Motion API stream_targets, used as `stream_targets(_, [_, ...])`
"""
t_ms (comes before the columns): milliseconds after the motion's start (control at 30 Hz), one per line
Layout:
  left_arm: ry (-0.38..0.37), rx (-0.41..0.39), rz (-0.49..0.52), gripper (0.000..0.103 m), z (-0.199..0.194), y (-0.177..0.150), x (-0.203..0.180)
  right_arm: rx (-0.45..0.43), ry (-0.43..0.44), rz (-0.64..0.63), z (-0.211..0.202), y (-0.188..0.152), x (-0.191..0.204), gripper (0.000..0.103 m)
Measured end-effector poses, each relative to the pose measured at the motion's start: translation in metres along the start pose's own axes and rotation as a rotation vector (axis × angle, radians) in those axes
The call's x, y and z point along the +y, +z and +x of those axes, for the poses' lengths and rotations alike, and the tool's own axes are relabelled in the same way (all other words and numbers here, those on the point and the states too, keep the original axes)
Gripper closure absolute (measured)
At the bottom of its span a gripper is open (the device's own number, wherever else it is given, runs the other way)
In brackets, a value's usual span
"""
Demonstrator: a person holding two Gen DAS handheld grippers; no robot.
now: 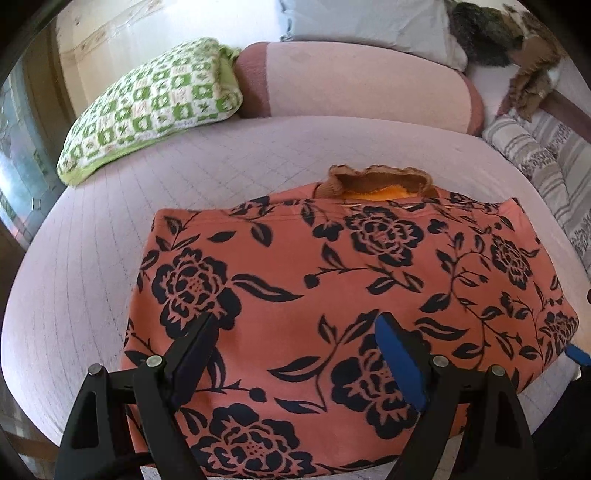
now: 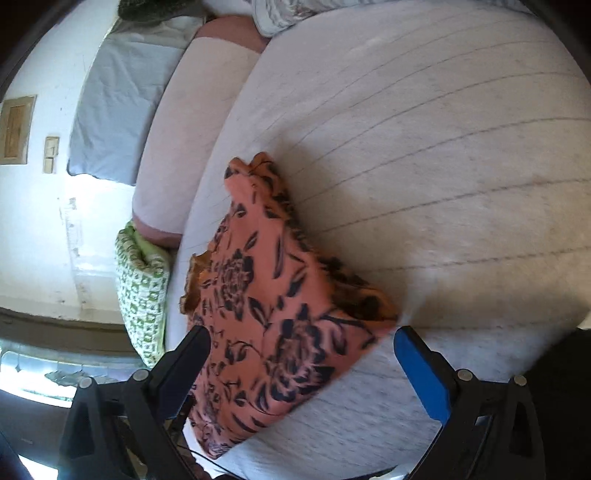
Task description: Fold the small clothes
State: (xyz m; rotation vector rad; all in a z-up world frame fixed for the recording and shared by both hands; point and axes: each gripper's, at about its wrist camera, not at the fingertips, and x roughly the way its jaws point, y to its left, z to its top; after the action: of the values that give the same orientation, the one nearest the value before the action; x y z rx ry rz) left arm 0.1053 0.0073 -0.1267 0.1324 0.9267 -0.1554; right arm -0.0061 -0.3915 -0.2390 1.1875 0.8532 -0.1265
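Note:
A salmon-pink garment with dark navy flowers (image 1: 332, 280) lies folded flat on the pale bed cover (image 1: 92, 258), a brown frilled collar (image 1: 380, 179) with an orange lining peeking out at its far edge. My left gripper (image 1: 295, 321) hovers over the garment's near half, jaws wide apart and nothing between the pads. In the right wrist view the same garment (image 2: 273, 295) appears tilted, its corner near the blue pad. My right gripper (image 2: 301, 338) is open, its jaws either side of the garment's near corner without pressing on it. A blue pad of the right gripper shows at the left wrist view's right edge (image 1: 578, 356).
A green-and-white patterned cushion (image 1: 155, 107) lies at the far left of the bed. A pink bolster (image 1: 354, 85) runs along the back, with a grey pillow (image 1: 369, 26) behind it. Striped bedding (image 1: 546, 158) and a brown furry item (image 1: 532, 81) sit at the far right.

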Motion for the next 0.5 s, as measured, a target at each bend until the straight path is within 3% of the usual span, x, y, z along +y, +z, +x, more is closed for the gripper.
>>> stream_targets(267, [-0.015,0.015,0.036,0.016,0.004,-0.003,-0.014,0.002,-0.066,-0.062,0.016,0.006,0.007,0.004])
stream_targets(300, [-0.015,0.006,0.044,0.016,0.003,-0.003,-0.014,-0.001,-0.064,-0.080,0.017,0.006,0.010,0.012])
stream_targets(333, [-0.010,0.001,0.047,0.016,0.002,-0.003,-0.014,0.000,-0.056,-0.114,0.017,0.005,0.015,0.050])
stream_targets(367, [-0.008,-0.001,0.046,0.016,0.002,-0.002,-0.014,0.029,-0.059,-0.141,0.021,0.004,0.018,0.076])
stream_targets(500, [-0.016,0.002,0.030,0.016,0.004,-0.001,-0.012,0.034,-0.084,-0.192,0.021,-0.001,0.019,0.076])
